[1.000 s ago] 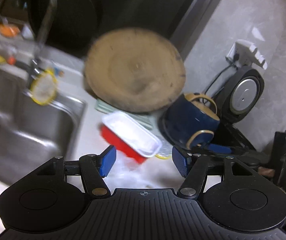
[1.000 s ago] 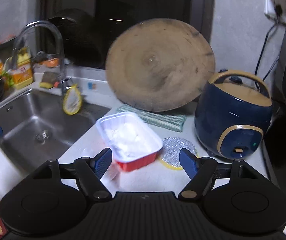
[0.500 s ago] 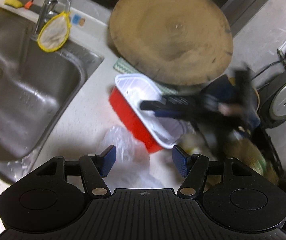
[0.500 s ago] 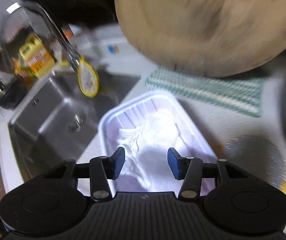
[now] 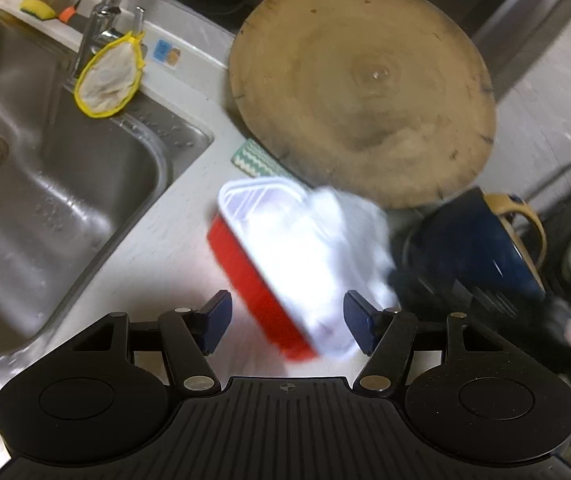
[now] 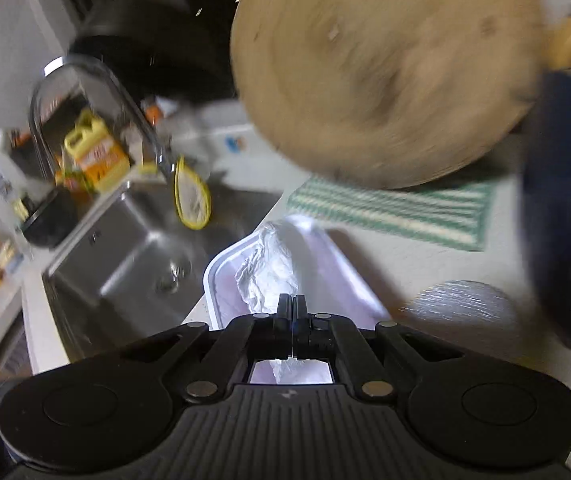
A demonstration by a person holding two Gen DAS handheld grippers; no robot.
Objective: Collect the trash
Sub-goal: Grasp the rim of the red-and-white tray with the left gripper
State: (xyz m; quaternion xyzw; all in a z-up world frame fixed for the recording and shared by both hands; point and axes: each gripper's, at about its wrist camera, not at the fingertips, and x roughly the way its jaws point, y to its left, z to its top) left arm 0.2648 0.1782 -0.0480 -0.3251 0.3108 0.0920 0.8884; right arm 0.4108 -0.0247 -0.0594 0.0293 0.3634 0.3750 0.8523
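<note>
Left wrist view: the left gripper [image 5: 285, 320] hangs wide open, holding nothing, over a red tray [image 5: 257, 284] on the worktop [image 5: 165, 256] beside the sink [image 5: 65, 184].

Right wrist view: the right gripper [image 6: 292, 312] is fully closed, pinching crumpled white plastic [image 6: 269, 272] inside the tray [image 6: 221, 276]. Lifting well probably means raising the wad straight up so the light tray stays put.
</note>
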